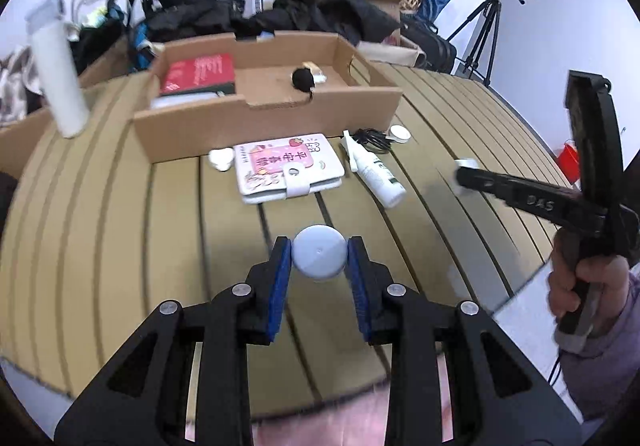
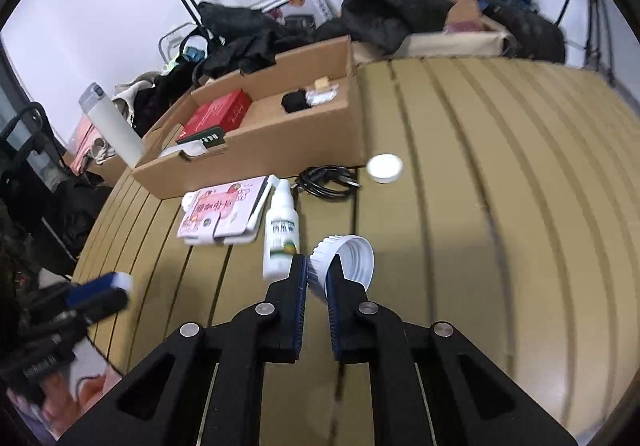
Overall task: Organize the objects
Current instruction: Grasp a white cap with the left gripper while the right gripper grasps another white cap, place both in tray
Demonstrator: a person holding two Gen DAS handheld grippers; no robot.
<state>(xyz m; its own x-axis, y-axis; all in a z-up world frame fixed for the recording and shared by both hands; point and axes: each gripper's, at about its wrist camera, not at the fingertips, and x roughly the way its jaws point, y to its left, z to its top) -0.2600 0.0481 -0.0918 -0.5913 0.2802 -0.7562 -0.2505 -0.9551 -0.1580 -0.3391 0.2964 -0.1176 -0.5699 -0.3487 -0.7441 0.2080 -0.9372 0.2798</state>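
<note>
In the left wrist view my left gripper [image 1: 319, 246] is shut on a round grey-blue jar [image 1: 319, 252] held above the slatted table. In the right wrist view my right gripper [image 2: 318, 266] is shut on the rim of a white ribbed screw lid [image 2: 352, 256]. The right gripper also shows in the left wrist view [image 1: 464, 176], with the lid at its tip. An open cardboard box [image 1: 264, 102] stands at the back; it holds a red book [image 1: 199, 72] and a black ball [image 1: 303, 80].
On the table lie a pink-and-white wallet [image 1: 289, 170], a white spray bottle [image 1: 378, 174], a black cable [image 2: 326, 182], a small white round tin [image 2: 385, 167] and a white earbud case [image 1: 221, 159]. A tall white flask [image 1: 56, 66] stands left. Clothes and boxes are piled behind.
</note>
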